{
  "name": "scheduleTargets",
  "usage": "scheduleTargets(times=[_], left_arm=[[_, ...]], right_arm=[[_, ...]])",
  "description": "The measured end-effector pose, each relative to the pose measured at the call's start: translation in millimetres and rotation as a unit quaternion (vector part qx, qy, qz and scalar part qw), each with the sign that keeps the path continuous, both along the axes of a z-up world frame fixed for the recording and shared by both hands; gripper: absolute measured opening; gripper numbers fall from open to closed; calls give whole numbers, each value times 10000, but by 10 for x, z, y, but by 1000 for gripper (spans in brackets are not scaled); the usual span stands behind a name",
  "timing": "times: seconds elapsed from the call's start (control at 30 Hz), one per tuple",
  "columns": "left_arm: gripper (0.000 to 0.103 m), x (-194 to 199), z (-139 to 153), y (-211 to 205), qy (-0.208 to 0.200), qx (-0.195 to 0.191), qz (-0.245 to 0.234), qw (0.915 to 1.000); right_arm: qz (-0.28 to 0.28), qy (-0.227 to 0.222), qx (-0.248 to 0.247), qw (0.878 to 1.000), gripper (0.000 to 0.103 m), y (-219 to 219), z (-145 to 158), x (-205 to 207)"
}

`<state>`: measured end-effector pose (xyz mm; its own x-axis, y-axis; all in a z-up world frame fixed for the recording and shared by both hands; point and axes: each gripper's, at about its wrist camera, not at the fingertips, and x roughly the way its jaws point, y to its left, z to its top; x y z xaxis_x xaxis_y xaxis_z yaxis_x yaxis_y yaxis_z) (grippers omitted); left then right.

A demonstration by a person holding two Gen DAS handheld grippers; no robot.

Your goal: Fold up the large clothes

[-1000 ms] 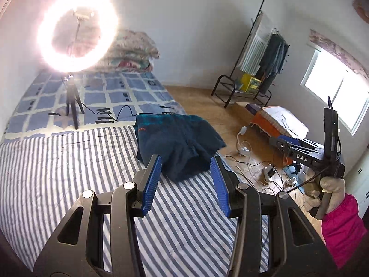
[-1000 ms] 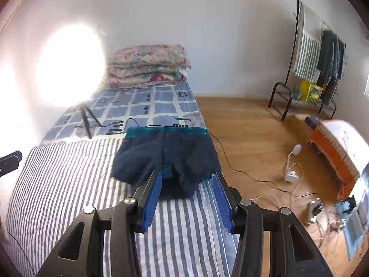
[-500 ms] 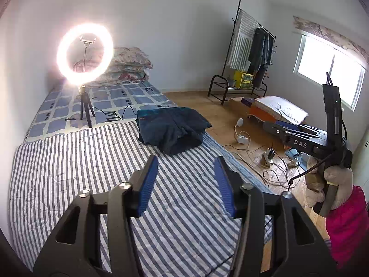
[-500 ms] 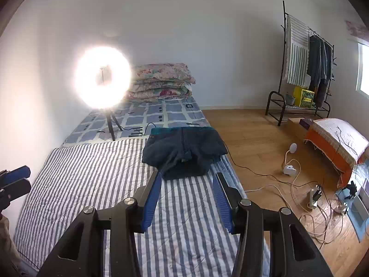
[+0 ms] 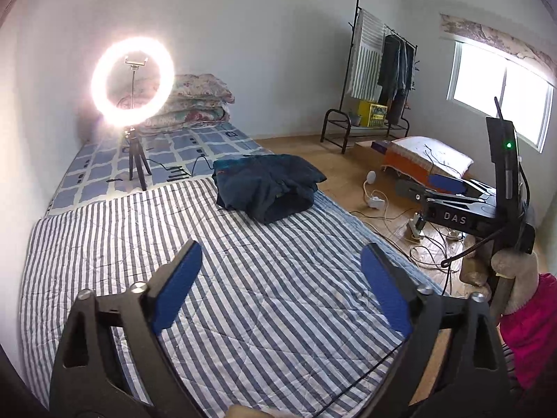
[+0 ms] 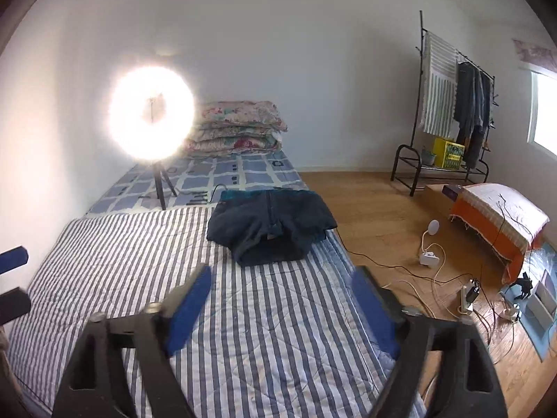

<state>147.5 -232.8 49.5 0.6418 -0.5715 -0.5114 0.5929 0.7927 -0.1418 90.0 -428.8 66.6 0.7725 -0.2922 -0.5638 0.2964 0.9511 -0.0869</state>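
A dark navy garment [image 5: 266, 186] lies folded in a bundle on the striped bed cover [image 5: 146, 244], near the bed's right edge; it also shows in the right wrist view [image 6: 269, 226]. My left gripper [image 5: 280, 264] is open and empty, well back from the garment above the cover. My right gripper [image 6: 280, 287] is open and empty, also held back from the garment. The right gripper shows at the right of the left wrist view [image 5: 449, 193], and the left gripper's fingertips [image 6: 12, 256] show at the left edge of the right wrist view.
A lit ring light on a tripod [image 5: 134, 129] stands on the bed behind the garment, with cables beside it. Stacked pillows [image 6: 240, 129] lie at the head. A clothes rack [image 6: 449, 115], an orange bench [image 6: 501, 223] and floor cables [image 6: 452, 289] are to the right.
Both grippers pulled back and up from the garment, which now looks smaller and farther. Both jaws opened wider. The garment stays folded in place.
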Motion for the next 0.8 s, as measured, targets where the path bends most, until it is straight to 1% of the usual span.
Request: scheduleTargets(times=[0.07, 0.1, 0.2, 0.37, 0.53, 0.6, 0.8], left_arm=[[101, -14, 5, 10, -50, 31, 34, 10000], [103, -17, 3, 11, -71, 92, 91, 9999], [103, -17, 0, 6, -159, 244, 243, 9993], [103, -49, -27, 1, -293, 392, 536, 9974], [103, -94, -83, -53, -617, 846, 815, 9912], [103, -114, -117, -78, -664, 935, 744, 9906], [103, -150, -203, -112, -623, 1021, 663, 9906]], right_arm=[[-36, -49, -26, 10000, 102, -5, -12, -18], [-68, -64, -67, 9999, 103, 1, -22, -26], [-86, -77, -144, 9998, 103, 14, -66, -26], [-88, 34, -257, 9996, 103, 62, -149, 24], [-64, 1, -265, 9996, 103, 102, -156, 23], [-85, -30, -266, 9996, 103, 105, -152, 16], [-110, 42, -233, 9997, 103, 93, -205, 35]])
